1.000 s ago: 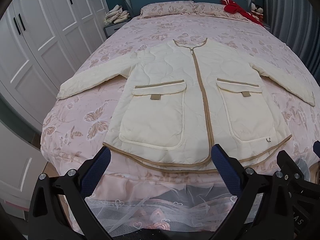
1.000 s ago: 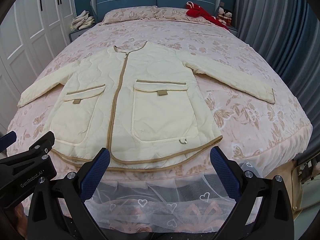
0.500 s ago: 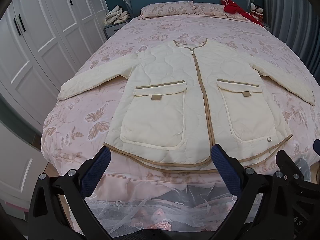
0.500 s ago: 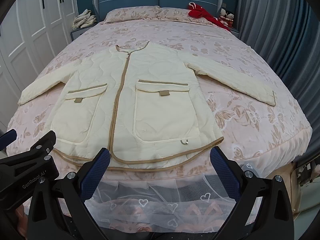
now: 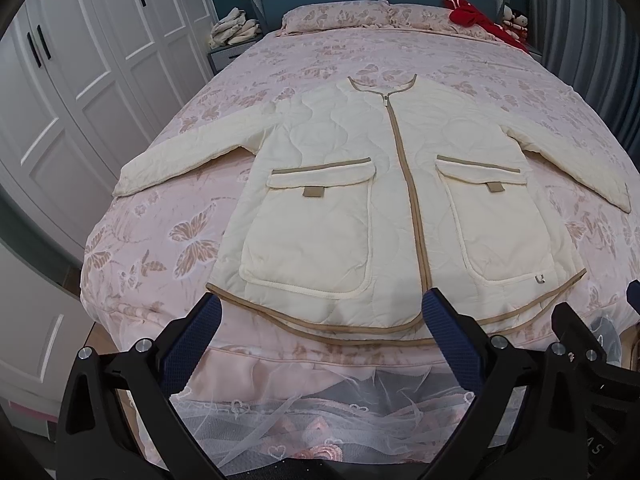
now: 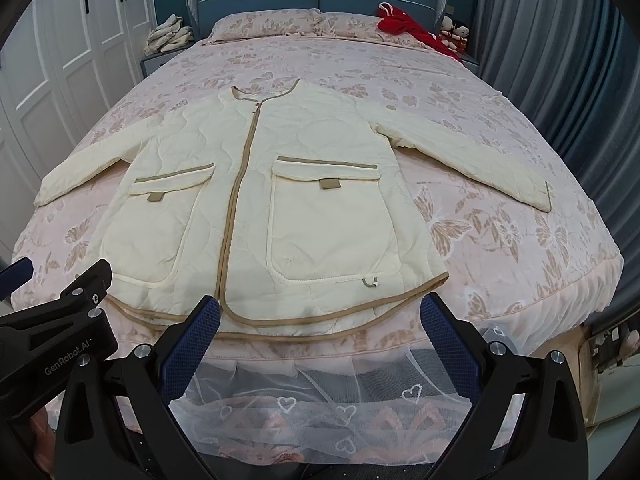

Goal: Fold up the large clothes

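A cream quilted jacket [image 5: 384, 184] with tan trim, a zipped front and two big flap pockets lies flat, face up, on the bed, sleeves spread to both sides; it also shows in the right wrist view [image 6: 280, 184]. Its hem lies at the bed's near edge. My left gripper [image 5: 320, 320] is open and empty, just short of the hem's left half. My right gripper [image 6: 320, 320] is open and empty, just short of the hem's right half. Neither touches the jacket.
The bed [image 5: 168, 240] has a pink butterfly-print cover and a lace skirt [image 6: 320, 408] at its foot. White wardrobes [image 5: 80, 80] stand at left, curtains [image 6: 560, 60] at right. A red garment [image 6: 404, 26] and pillows lie at the headboard; folded cloths [image 5: 234, 32] sit on a nightstand.
Both grippers have drifted slightly, so the jacket sits a touch lower in both views. The jacket itself has not moved.
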### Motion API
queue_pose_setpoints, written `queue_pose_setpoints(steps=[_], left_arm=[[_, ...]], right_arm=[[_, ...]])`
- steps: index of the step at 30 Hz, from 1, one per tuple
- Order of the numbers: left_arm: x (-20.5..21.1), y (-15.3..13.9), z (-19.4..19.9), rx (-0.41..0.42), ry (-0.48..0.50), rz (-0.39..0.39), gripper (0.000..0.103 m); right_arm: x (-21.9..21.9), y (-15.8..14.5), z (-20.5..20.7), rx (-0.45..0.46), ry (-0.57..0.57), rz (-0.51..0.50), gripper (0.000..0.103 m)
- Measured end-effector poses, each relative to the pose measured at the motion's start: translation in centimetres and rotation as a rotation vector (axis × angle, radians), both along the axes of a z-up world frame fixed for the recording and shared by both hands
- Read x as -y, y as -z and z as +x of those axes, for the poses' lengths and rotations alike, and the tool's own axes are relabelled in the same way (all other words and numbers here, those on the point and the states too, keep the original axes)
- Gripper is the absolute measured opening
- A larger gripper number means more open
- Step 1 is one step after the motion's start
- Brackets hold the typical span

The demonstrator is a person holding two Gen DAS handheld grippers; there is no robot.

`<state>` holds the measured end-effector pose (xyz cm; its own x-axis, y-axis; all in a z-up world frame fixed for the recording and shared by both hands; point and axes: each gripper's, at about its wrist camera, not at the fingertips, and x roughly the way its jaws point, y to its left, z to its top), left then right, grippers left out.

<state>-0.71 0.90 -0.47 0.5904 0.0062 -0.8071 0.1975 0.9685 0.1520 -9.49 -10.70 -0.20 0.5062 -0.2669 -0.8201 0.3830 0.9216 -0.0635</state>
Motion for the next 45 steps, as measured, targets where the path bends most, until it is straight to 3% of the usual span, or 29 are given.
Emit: queue_pose_setpoints(steps=[45], left_arm=[[-0.47, 0.81, -0.09, -0.01, -0.005, 0.002, 0.098]], right_arm=[[-0.12, 0.72, 0.01, -0.01, -0.002, 0.004, 0.098]])
